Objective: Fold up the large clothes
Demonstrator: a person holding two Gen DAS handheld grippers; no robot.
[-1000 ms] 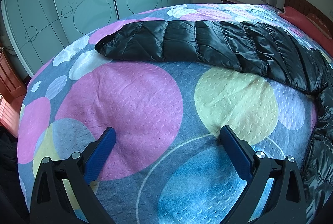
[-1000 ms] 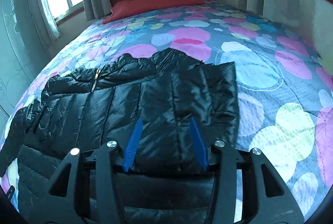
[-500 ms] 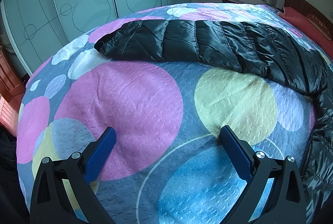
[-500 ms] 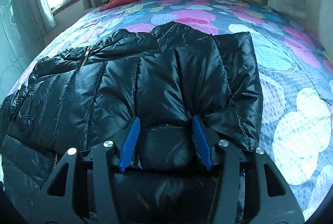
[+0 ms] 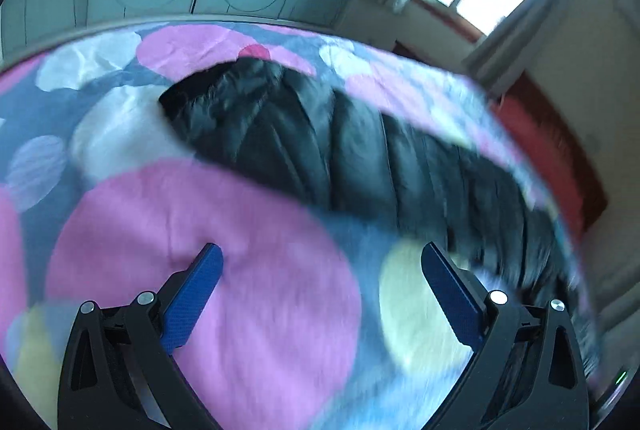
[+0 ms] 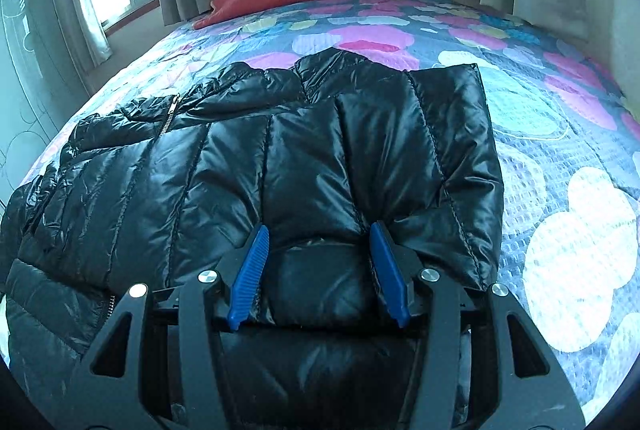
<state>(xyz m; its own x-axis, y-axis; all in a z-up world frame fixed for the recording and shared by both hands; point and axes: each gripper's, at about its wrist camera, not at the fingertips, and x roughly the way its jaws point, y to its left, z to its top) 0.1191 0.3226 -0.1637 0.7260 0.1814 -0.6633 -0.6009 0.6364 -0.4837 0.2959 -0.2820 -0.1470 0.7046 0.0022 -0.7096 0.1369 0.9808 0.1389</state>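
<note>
- While the black puffer jacket (image 6: 256,166) is lying spread on the bed (image 6: 560,158), the right gripper (image 6: 320,242) is pinching a puffy fold.
- Looking light, soft, slippery; grab at seams/hem.
- Left gripper (image 5: 320,262) is hanging wide apart w/ nothing between, sleeve (image 5: 320,150) ahead.

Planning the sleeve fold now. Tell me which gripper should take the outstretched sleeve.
Probably left. The left gripper is open, holds nothing, and faces the sleeve stretched across the bedspread, though that view is blurred. The right gripper is busy, shut on a fold of the jacket.
</note>
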